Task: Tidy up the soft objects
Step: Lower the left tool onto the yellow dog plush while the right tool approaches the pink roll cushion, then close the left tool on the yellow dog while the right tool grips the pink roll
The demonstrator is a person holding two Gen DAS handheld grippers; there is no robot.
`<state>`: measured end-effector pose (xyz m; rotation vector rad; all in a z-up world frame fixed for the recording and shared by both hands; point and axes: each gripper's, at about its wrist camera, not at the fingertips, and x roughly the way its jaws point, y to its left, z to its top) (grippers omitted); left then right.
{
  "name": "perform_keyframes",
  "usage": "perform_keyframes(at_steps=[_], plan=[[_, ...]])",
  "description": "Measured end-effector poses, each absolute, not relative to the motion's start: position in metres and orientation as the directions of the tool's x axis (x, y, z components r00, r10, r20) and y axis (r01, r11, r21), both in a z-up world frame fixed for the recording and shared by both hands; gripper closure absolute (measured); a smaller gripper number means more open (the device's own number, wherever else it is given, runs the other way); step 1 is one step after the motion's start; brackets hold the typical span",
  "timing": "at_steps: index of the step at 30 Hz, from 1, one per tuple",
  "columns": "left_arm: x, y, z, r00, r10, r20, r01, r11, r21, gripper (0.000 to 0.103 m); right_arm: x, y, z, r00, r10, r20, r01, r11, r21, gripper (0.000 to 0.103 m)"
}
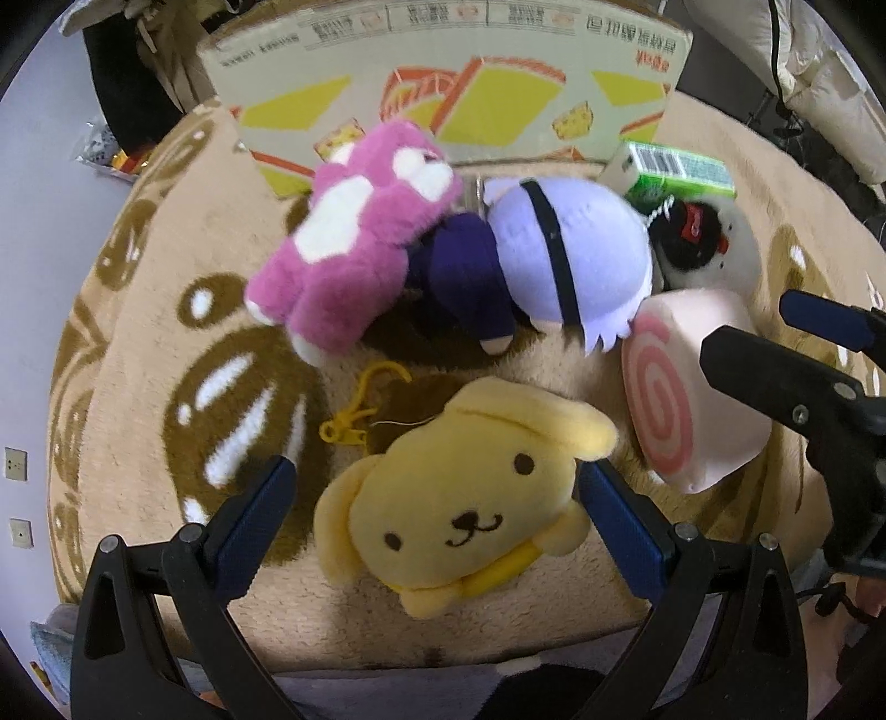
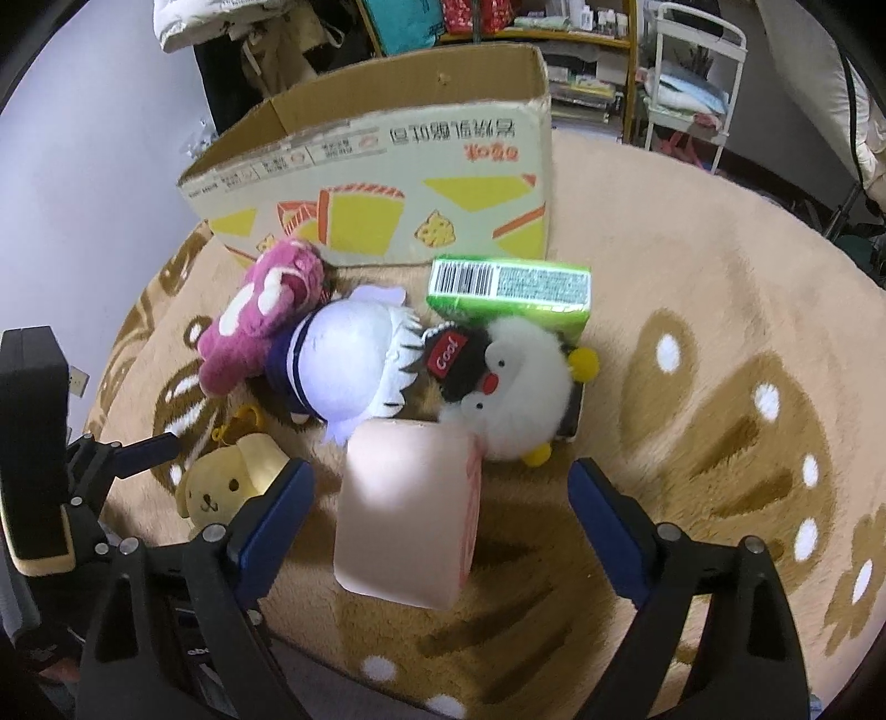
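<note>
Left gripper (image 1: 437, 498) spread wide, yellow dog plush (image 1: 454, 509) sitting between its fingers! Right gripper (image 2: 443, 504) gapes around the pink swirl cushion (image 2: 410, 509). Beige rug (image 2: 692, 266) underneath, cardboard box (image 2: 387, 183) straight ahead.

From my left tool's camera, the cardboard box (image 1: 443, 83) is cut off by the top edge, and the green carton (image 1: 681, 174) sits partly behind the lavender doll (image 1: 570, 255). From my right tool's camera, the yellow dog plush (image 2: 221, 487) is half hidden by my left tool (image 2: 111, 459). The shelf items (image 2: 554, 22) are too small to identify.
</note>
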<state>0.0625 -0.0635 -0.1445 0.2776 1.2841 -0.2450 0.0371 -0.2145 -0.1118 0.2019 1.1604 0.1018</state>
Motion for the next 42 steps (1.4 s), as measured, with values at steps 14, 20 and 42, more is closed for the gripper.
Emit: perform_keyframes(at_steps=[14,20,42], plan=[[0.074,-0.058,-0.168,0.202,-0.021,-0.979,0.298,0.954,0.041,0.010,0.045,-0.208,-0.137,0.288,0.207,-0.935,0.020,0.975,0.222,0.024],[0.072,-0.055,-0.173,0.213,-0.047,-0.976,0.308,0.951,0.021,0.020,0.045,-0.197,-0.142,0.256,0.218,-0.942,-0.017,0.975,0.221,0.047],[0.025,-0.024,-0.068,0.641,-0.032,-0.767,0.156,0.984,0.088,0.022,0.019,-0.192,-0.075,0.564,0.149,-0.813,-0.049,0.988,0.147,0.059]])
